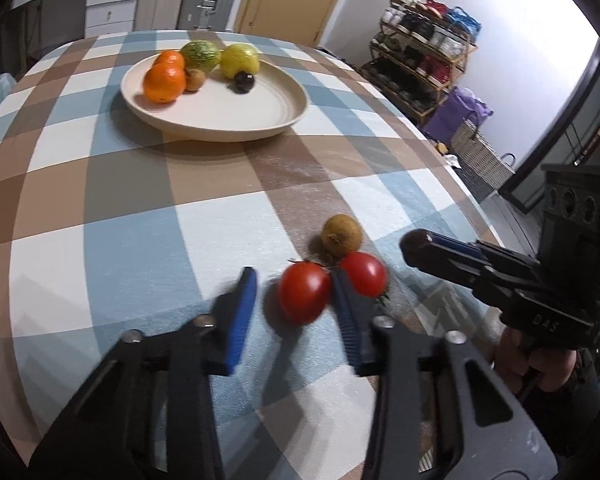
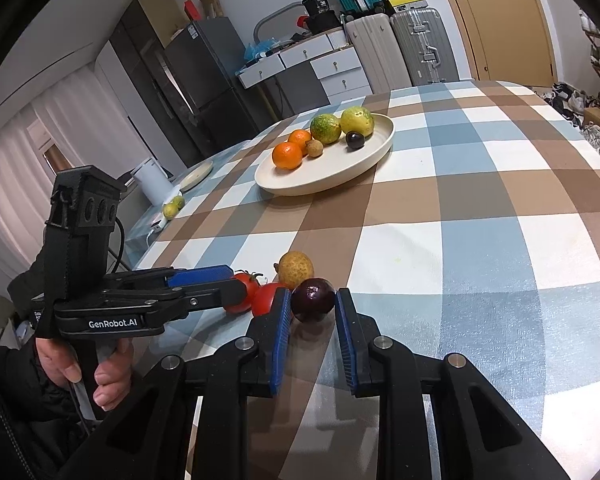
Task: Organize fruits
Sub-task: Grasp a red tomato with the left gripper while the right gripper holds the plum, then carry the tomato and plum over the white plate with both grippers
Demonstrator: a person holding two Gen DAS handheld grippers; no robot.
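With the left gripper [image 1: 294, 296] open around the nearer round red tomato [image 1: 303, 298] and the right gripper [image 2: 313, 309] open, bracketing the dark purple round plum [image 2: 313, 299], each should close gently, centred, avoiding the neighbouring second red tomato [image 1: 363, 274].

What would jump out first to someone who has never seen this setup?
Two hand-held tools meet over loose fruit at the near edge of the checked tablecloth: the left tool straddles a red tomato, the right tool brackets a dark purple fruit. Farther back, a cream plate already holds oranges and green-yellow fruits.
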